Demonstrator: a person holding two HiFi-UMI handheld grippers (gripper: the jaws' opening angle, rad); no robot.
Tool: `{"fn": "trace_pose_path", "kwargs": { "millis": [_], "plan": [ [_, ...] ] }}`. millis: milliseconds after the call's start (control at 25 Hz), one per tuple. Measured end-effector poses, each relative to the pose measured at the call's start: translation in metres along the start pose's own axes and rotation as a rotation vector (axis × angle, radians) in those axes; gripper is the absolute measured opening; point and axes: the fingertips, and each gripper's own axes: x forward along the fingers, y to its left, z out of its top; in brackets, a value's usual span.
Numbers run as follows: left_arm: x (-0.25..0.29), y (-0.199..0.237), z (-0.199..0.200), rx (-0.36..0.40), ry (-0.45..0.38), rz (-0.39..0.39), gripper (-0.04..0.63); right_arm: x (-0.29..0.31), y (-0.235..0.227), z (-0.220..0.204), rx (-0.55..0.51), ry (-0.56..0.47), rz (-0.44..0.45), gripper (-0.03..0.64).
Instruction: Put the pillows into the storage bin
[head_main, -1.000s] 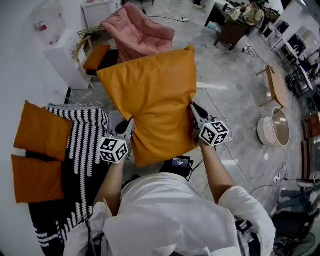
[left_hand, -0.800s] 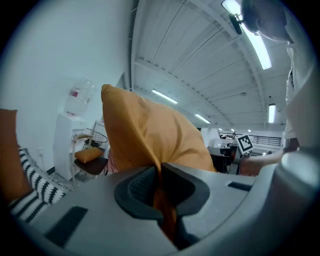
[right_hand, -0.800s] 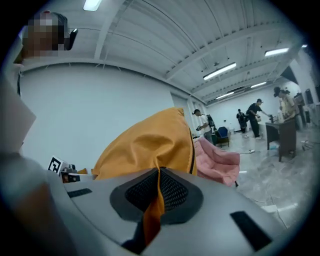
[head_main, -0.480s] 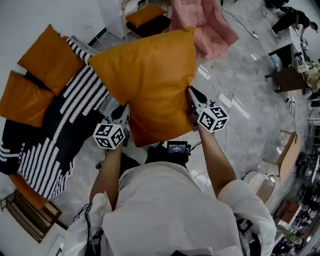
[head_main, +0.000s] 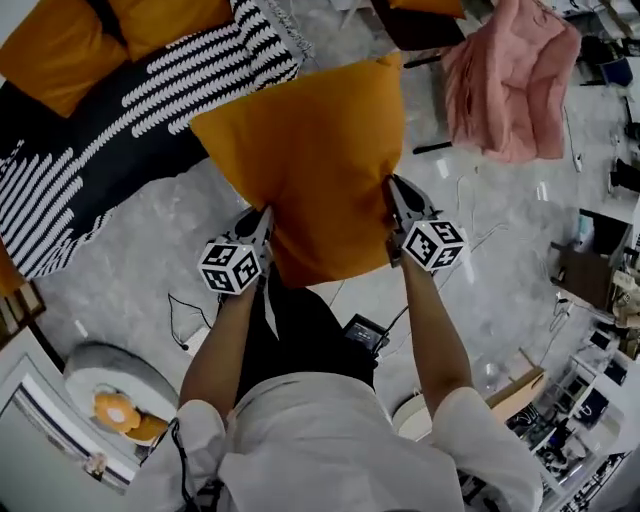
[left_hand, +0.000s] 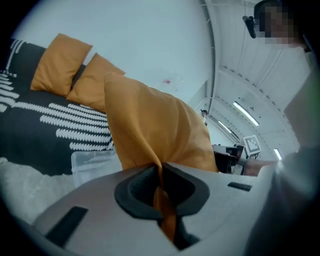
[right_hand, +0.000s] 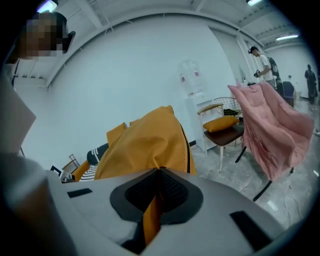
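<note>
Grey marble floor (head_main: 120, 280) all round. Up left, two spare pillows (head_main: 60, 40) sit on a striped cover (head_main: 120, 110). Left claw (head_main: 264, 220) is pinching the left edge of the big orange pillow (head_main: 310, 160), which is held up in the air. Right claw (head_main: 393, 192) is pinching its right edge. A clear storage bin (left_hand: 92, 161) sits by the striped cover, can't tell what's inside. Pink throw (head_main: 510, 80) far right.

Pillow (head_main: 315, 170) between left gripper (head_main: 264, 218) and right gripper (head_main: 396, 190)

Grey stone floor (head_main: 120, 270); striped black-white throw (head_main: 110, 130) upper left; pink cover (head_main: 510, 80) draped upper right; white walls (right_hand: 125, 70), strip lights (left_hand: 245, 112).
</note>
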Motion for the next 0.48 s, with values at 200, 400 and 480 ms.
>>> {"fn": "trace_pose_path", "kwargs": {
  "millis": [200, 400, 480],
  "plan": [
    [0.032, 0.079, -0.07, -0.113, 0.047, 0.089, 0.025, 0.065, -0.018, -0.076, 0.013, 0.082, 0.03, 0.034],
    [0.057, 0.127, -0.133, -0.183, 0.104, 0.151, 0.025, 0.111, -0.048, -0.149, 0.035, 0.183, 0.041, 0.034],
    [0.07, 0.141, -0.156, -0.199, 0.133, 0.162, 0.025, 0.128, -0.063, -0.173, 0.034, 0.215, 0.045, 0.034]
  ]
}}
